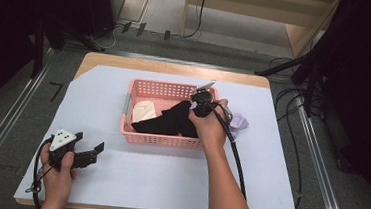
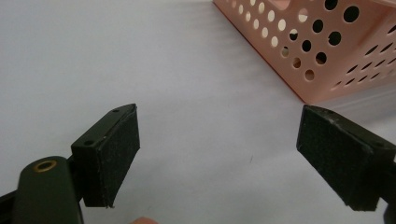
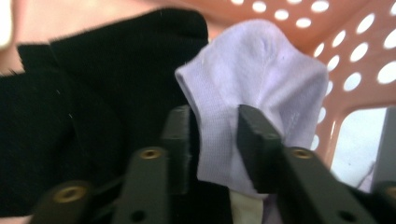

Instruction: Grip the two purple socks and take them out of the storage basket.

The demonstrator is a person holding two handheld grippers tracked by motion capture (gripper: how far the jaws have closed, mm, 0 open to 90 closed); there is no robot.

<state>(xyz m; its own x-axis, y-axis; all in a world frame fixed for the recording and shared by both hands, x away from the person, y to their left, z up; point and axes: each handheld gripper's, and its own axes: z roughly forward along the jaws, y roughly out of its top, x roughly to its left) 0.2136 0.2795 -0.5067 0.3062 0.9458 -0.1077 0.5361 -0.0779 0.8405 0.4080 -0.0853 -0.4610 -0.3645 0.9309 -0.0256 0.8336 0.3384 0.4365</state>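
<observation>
The right gripper [image 3: 214, 149] has its fingers [image 3: 254, 144] closed narrow on a fold of a lilac sock [image 3: 254, 88], inside the pink basket [image 1: 163, 140] at its right end; the sock hangs just beside a black garment [image 3: 88, 107] that fills much of the basket's middle. In the high view the right gripper [image 1: 200, 101] sits over the basket's far right corner, with a second lilac piece [image 1: 238, 123] lying on the tabletop [image 1: 167, 178] just right of the basket; a cream cloth [image 1: 144, 110] lies at the basket's left end.

The step in hand looks like moving the sock in or out of the basket; I cannot tell which. Either way, the grip matters: the fingers pinch only a thin fold near the sock's edge, so a slow, straight lift keeps it from slipping; pulling sideways risks dragging the black garment along, since the two touch. Keep the sock clear of the basket's holed wall so no thread catches.

The left gripper [image 2: 219, 158] rests on the tabletop near and left of the basket, its fingers [image 2: 114, 156] wide apart and holding nothing; it could steady the basket's near wall if the basket starts to shift.
</observation>
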